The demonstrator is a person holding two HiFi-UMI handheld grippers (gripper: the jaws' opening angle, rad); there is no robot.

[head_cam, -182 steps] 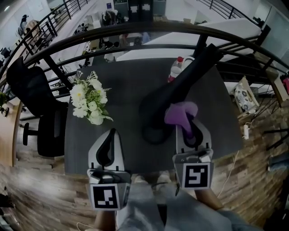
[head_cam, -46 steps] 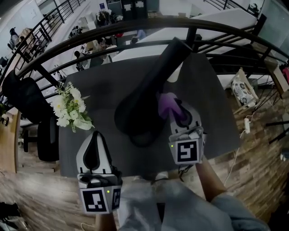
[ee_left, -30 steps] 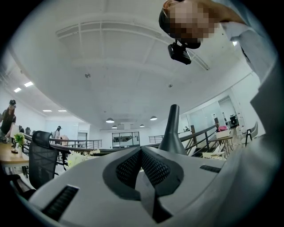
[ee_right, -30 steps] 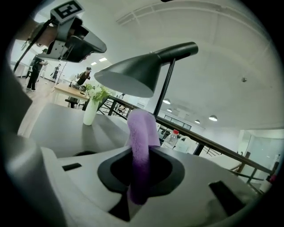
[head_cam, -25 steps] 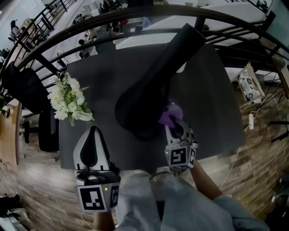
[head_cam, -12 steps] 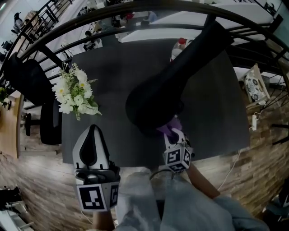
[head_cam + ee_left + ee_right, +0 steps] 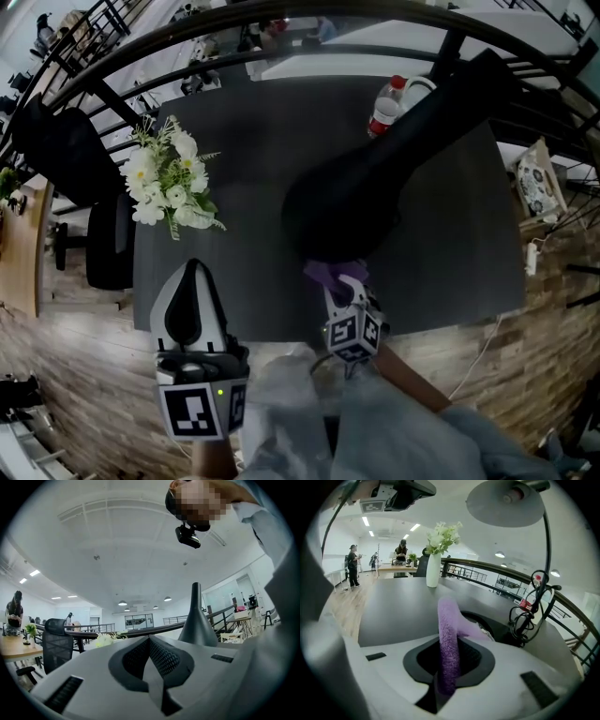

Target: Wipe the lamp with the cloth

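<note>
Jaws of the left hand-held gripper (image 7: 150, 644) are seen pressed together in its own view, with nothing between them. The gripper is held low at the near-left edge of the bench (image 7: 253, 131). Only that view shows a black mesh chair (image 7: 56, 641) at the left, a lit ceiling, and a dark cone rising to a thin stem, probably part of the lamp (image 7: 197, 620) seen from the side.

In the head view, white flowers (image 7: 169, 183) are found on the bench's left part. Their white vase (image 7: 433, 571) is shown only in the right gripper view. Toward the middle, the lamp (image 7: 352, 206) is seen from above as a broad black shade with a thick arm slanting up to the right, and its base is covered by them. That base (image 7: 487, 623), a dark round foot on the bench, and the underside of the shade are revealed only in the right gripper view, together with a coil of black cable (image 7: 532, 606).

The right hand-held gripper (image 7: 339, 286) is clamped on the purple cloth (image 7: 449, 644), which is held upright between the jaws and folds over toward the base. In the head view the cloth lies just at the shade's near rim. Contact with the lamp cannot be made out.

A bottle (image 7: 386, 105) with a red label stands beyond the lamp, and its print is not legible. Black square markers are carried on both grippers' cubes.
</note>
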